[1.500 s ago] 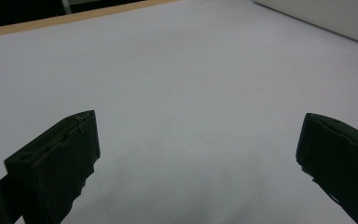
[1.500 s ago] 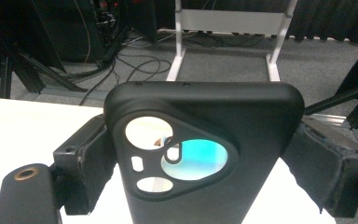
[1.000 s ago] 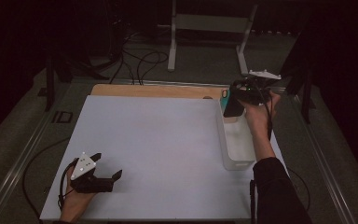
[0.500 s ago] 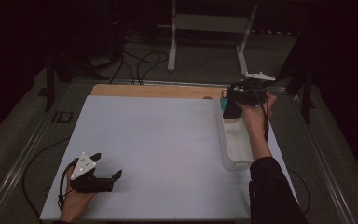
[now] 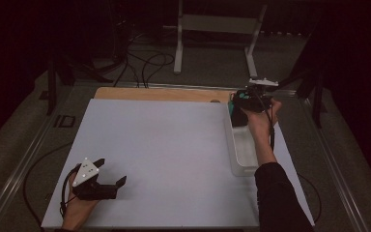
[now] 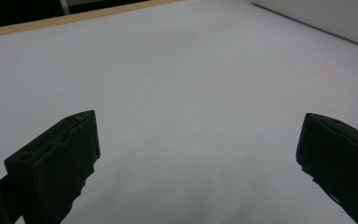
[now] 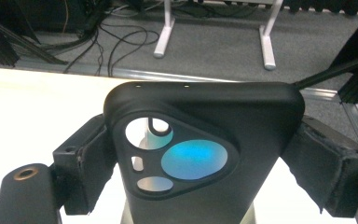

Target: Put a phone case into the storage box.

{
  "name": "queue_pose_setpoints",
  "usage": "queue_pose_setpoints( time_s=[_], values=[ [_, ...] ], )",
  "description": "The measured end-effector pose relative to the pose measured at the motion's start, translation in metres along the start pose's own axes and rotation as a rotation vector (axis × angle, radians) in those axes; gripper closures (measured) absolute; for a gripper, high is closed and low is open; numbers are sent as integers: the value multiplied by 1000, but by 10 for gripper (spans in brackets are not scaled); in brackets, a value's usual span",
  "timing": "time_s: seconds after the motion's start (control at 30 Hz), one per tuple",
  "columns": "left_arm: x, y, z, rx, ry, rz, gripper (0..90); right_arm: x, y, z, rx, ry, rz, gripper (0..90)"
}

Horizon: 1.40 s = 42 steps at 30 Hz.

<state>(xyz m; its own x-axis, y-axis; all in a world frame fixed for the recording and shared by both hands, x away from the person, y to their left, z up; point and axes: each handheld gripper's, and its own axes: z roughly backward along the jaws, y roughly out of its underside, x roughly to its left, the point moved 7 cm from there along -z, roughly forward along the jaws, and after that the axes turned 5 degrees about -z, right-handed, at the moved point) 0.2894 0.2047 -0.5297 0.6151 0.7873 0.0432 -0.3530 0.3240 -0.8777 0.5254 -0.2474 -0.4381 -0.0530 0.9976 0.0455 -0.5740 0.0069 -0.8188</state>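
My right gripper is shut on a black device with a rounded three-cornered face, a teal round window and small cutouts. Its jaws press on both sides of the device. In the high view the right gripper holds the device above the far end of a clear plastic bin at the table's right. At the near left of the white table, my left gripper rests open. Nothing but white table surface lies between the jaws of the left gripper.
The white board covers the table, with a wooden strip along its far edge. The bin's wall shows at the far right in the left gripper view. Cables and a metal stand lie on the floor beyond.
The right hand has shifted slightly left and nearer with the black device held. The left gripper has stayed still.
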Motion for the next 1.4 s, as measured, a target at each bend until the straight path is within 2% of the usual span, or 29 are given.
queue_pose_setpoints(
  time_s=[0.2, 0.3, 0.53, 0.97, 1.03, 1.13, 1.4],
  values=[
    [0, 0, 0, -3, 1, 2, 1, -1, 9, -17, 41, 17, -12, 138],
    [0, 0, 1, -3, 2, 3, 1, 2, 12, -22, 54, 26, 1, 138],
    [0, 0, 1, -5, 3, 5, 1, 4, 12, -31, 52, 40, 14, 135],
    [0, 0, 2, -8, 3, 14, 1, 3, 9, -40, 51, 31, 11, 124],
    [0, 0, 2, -9, 2, 17, 1, 3, 9, -41, 46, 20, -5, 109],
    [1, 0, 2, -11, 3, 20, 1, 1, 7, -42, 34, 15, -53, 81],
    [1, 0, 3, -14, 5, 21, 1, 0, 4, -39, 29, 9, -36, 76]
  ],
)
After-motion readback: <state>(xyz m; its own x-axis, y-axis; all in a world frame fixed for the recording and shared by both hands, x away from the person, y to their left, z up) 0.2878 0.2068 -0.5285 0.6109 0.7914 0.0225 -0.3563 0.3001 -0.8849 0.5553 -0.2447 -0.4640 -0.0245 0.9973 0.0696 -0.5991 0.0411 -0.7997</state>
